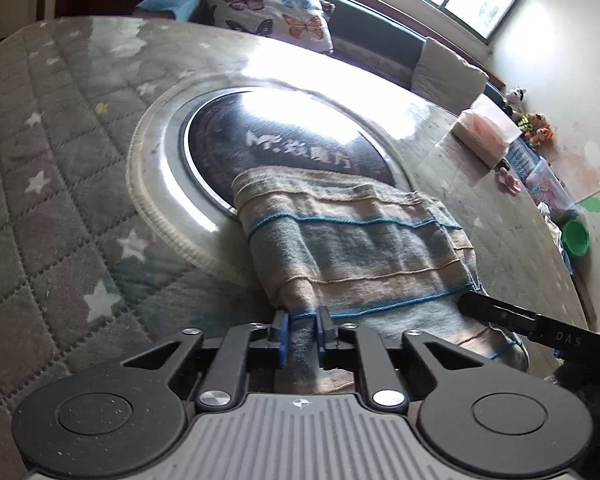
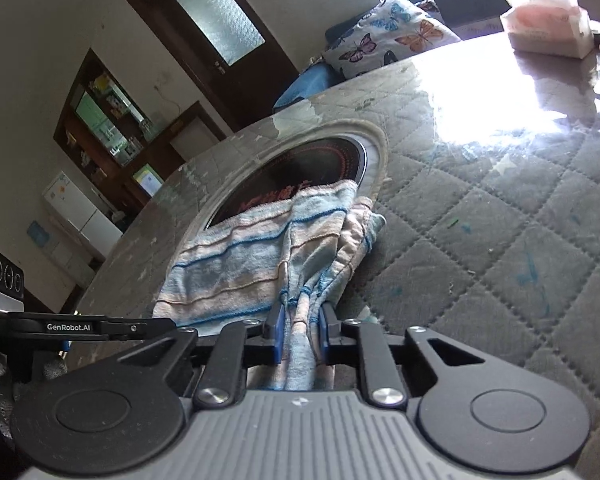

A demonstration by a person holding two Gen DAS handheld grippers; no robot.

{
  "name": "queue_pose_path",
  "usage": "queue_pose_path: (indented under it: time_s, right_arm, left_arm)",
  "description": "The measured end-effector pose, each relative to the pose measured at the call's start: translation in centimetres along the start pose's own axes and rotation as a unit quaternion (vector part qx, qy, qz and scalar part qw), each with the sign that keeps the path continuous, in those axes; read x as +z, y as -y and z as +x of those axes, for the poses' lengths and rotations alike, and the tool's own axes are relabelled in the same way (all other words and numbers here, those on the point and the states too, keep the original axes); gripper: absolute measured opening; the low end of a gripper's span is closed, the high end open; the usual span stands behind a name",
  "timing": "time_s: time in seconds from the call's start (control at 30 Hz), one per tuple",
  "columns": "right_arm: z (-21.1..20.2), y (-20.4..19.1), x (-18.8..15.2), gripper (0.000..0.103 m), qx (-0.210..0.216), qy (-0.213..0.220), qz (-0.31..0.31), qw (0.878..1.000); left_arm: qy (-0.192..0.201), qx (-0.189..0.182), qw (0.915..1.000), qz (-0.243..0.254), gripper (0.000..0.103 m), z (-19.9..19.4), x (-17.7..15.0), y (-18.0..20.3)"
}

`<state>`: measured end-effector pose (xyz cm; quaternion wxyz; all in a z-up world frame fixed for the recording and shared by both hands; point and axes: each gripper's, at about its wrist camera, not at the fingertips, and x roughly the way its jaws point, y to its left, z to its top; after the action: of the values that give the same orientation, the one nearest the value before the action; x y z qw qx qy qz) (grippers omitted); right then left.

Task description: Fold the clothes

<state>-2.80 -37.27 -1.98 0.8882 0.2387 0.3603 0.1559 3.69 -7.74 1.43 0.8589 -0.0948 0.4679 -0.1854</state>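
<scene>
- Setting: a round counter (image 1: 60, 168) under a quilted, star-printed cover and a glossy clear sheet, with window glare on its far part; a dark round cooktop (image 1: 284, 148) is sunk in its middle and serves as the landmark below.
- Task's thing: a striped towel (image 1: 352, 240), blue-grey and beige, lies partly folded on the counter; its far edge overlaps the near rim of the cooktop, and its near edge reaches both tools.
- Left tongs (image 1: 300, 330): angled down toward the counter on the near side of the cooktop, jaws narrow and pinched on the towel's near hem.
- Right tongs (image 2: 300, 330): also angled down, less steeply, jaws narrow and clamped on a gathered, bunched fold of the towel; they appear in the left view as a black bar at the towel's right corner.
- Person: a gloved hand (image 2: 4, 376) shows at the lower left of the right view, under the left tool.
- Edges and room: bare quilted cover stretches wide on either side of the cooktop; a tissue box (image 1: 486, 132) sits beyond it near the counter's far rim, and a butterfly cushion (image 1: 268, 8) lies past that rim.
</scene>
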Motion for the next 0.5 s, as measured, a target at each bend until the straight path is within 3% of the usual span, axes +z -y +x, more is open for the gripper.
queue_pose_path:
  time_s: [0.27, 0.5]
  right_arm:
    - [-3.4, 0.9, 1.0, 0.014, -0.029, 0.044, 0.000, 0.999]
    - [-7.0, 3.2, 3.9, 0.013, -0.089, 0.094, -0.008, 0.992]
  left_arm:
    - [0.007, -0.028, 0.9977, 0.061, 0.010, 1.5, 2.9, 5.6]
    - [0.008, -0.051, 0.9935, 0.102, 0.010, 5.0, 6.1, 11.5]
